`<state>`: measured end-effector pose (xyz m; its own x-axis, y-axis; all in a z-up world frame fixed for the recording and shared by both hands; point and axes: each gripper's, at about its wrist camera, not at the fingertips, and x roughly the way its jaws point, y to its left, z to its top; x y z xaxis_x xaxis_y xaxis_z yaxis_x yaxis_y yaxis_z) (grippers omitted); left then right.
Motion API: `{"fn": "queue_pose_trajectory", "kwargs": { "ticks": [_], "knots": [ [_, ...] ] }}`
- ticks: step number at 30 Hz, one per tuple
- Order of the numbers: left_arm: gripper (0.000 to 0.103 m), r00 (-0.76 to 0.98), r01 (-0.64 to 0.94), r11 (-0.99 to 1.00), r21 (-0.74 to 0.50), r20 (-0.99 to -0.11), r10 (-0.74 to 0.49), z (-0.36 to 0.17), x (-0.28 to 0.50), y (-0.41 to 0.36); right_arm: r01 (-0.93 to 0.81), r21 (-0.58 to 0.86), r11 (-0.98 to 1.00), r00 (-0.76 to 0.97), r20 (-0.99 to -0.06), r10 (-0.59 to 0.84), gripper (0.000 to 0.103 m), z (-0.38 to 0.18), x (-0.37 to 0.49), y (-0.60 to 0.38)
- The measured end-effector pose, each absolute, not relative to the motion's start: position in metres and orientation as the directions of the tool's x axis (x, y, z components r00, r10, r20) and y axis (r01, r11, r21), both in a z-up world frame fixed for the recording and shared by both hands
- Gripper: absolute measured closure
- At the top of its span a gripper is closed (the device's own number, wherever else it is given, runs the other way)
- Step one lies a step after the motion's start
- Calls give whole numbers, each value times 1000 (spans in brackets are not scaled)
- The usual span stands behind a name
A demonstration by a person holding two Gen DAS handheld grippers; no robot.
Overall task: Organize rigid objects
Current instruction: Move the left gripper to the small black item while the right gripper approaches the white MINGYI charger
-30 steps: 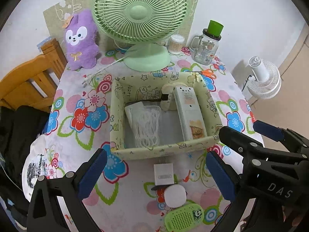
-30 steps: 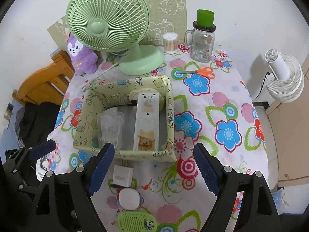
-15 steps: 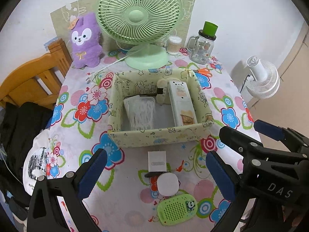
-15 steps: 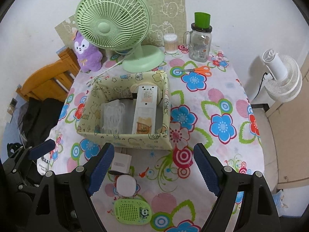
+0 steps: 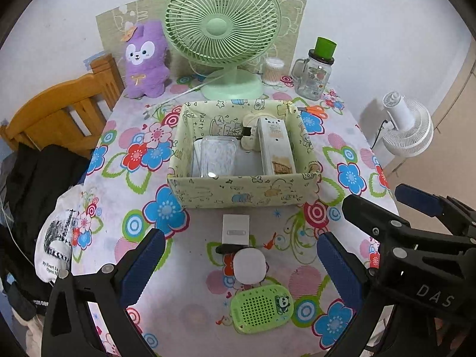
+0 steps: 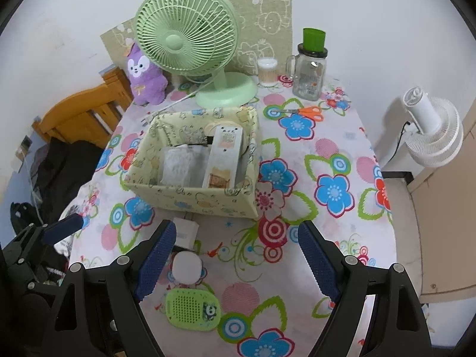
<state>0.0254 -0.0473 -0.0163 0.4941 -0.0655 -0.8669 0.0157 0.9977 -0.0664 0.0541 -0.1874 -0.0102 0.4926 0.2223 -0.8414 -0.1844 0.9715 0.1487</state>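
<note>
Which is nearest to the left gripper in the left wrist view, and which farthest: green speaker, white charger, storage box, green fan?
From the left gripper:
1. Green speaker, just below the fingertips.
2. White charger, just ahead.
3. Storage box, mid-table.
4. Green fan, at the table's back.

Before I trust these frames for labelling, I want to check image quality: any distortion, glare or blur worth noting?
Left wrist view: strong fisheye bending, dark corners; a small glare spot on the clear plastic case in the fabric box; focus is sharp. Right wrist view: same bending, even soft light, faint shadows under the green fan; the glass jar shows a tiny highlight.
</note>
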Motion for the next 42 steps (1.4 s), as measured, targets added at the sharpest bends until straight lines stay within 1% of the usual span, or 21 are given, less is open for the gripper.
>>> {"fn": "queue_pose_trajectory", "kwargs": {
  "ticks": [10, 19, 23, 27, 35, 42],
  "knots": [
    [0, 520, -22, 997, -76, -852, -53, -17, 5, -45, -234, 136, 963, 529, -813, 243, 17, -6, 34, -188],
    [1, 487, -11, 996, -86, -871, -70, -42, -4, -32, -259, 135, 956, 557, -788, 262, 17, -21, 23, -179],
    [1, 481, 13, 998, -67, -874, -65, -55, -9, -29, -243, 166, 956, 550, -788, 277, 17, -35, 20, -176],
    [1, 465, 32, 998, -59, -883, -67, -69, -13, -26, -205, 236, 950, 543, -780, 311, 17, -46, 14, -180],
    [1, 455, 38, 998, -58, -888, -69, -89, -10, -17, -212, 192, 958, 542, -793, 278, 17, -67, 7, -171],
    [3, 438, 28, 999, -46, -897, -54, -103, 10, -12, -186, 153, 971, 549, -803, 232, 17, -79, 8, -165]
  ]
}}
